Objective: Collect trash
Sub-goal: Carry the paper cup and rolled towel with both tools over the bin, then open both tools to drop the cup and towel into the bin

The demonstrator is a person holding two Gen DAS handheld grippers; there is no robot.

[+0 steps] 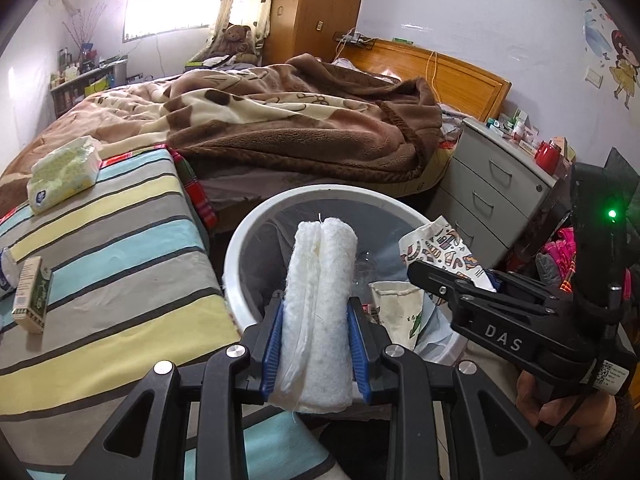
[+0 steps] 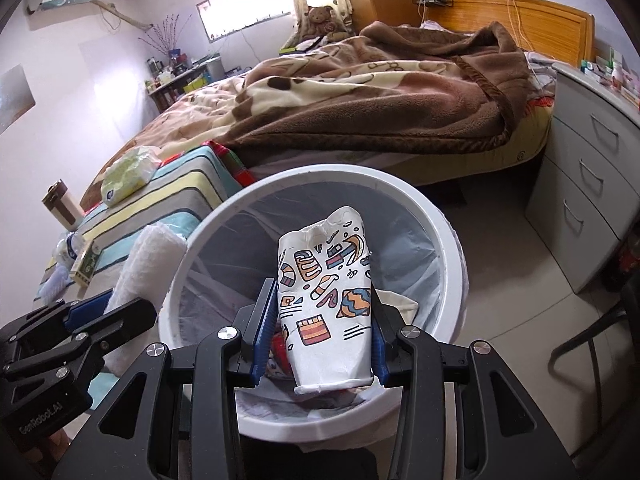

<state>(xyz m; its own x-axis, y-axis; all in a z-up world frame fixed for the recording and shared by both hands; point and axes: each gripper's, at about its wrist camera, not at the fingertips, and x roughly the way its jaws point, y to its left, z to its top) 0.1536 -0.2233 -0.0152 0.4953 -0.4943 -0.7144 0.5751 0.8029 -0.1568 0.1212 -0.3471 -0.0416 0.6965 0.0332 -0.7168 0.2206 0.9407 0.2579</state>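
My left gripper (image 1: 318, 344) is shut on a rolled white tissue wad (image 1: 320, 304), held at the near rim of the white trash bin (image 1: 256, 224). The wad also shows in the right wrist view (image 2: 148, 256), left of the bin. My right gripper (image 2: 320, 320) is shut on a crushed patterned paper cup (image 2: 324, 304), held over the open trash bin (image 2: 448, 232). The cup also shows in the left wrist view (image 1: 436, 244) over the bin's right side. The bin has a clear liner and holds a beige paper cup (image 1: 396, 308) and other scraps.
A striped cloth-covered table (image 1: 120, 248) stands left of the bin with a tissue pack (image 1: 64, 172), a small green box (image 1: 32, 296) and a plastic bottle (image 2: 66, 250). A bed with a brown blanket (image 1: 300, 120) lies behind. A grey drawer cabinet (image 1: 496, 184) stands at the right.
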